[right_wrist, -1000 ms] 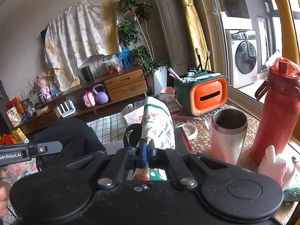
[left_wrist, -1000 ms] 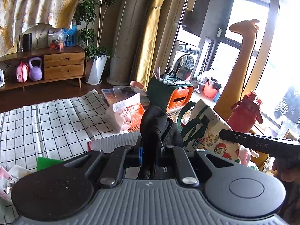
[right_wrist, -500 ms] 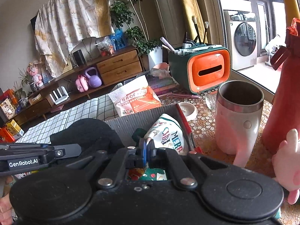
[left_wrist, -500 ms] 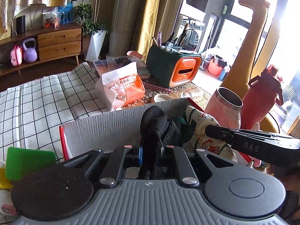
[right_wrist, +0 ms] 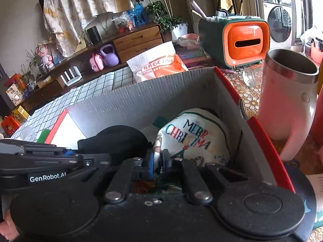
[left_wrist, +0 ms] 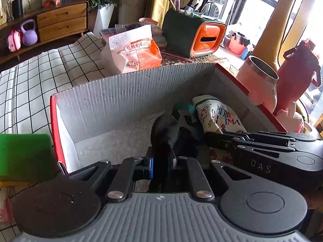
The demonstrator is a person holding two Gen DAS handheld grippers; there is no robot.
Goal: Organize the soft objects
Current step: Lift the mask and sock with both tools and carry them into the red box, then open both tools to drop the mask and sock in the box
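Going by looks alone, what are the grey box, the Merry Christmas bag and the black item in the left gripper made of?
Grey box: looks like corrugated plastic sheet, from its fine ribbing, matte grey, red outside. Merry Christmas bag: seemingly printed cloth, creased and slumped. Black item clamped in the left gripper: apparently matte knit or fleece; texture unclear.

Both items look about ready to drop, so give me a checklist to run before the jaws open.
1. Left gripper shut on the black cloth: ok.
2. Right gripper shut on the Christmas bag: ok.
3. Both items inside the walls of the grey box: ok.
4. Items resting on the box floor: cannot tell, the contact is hidden.
5. Box floor on the left side bare for the cloth: ok.
6. Steel-rimmed cup standing outside the box, apart from the right gripper: ok.
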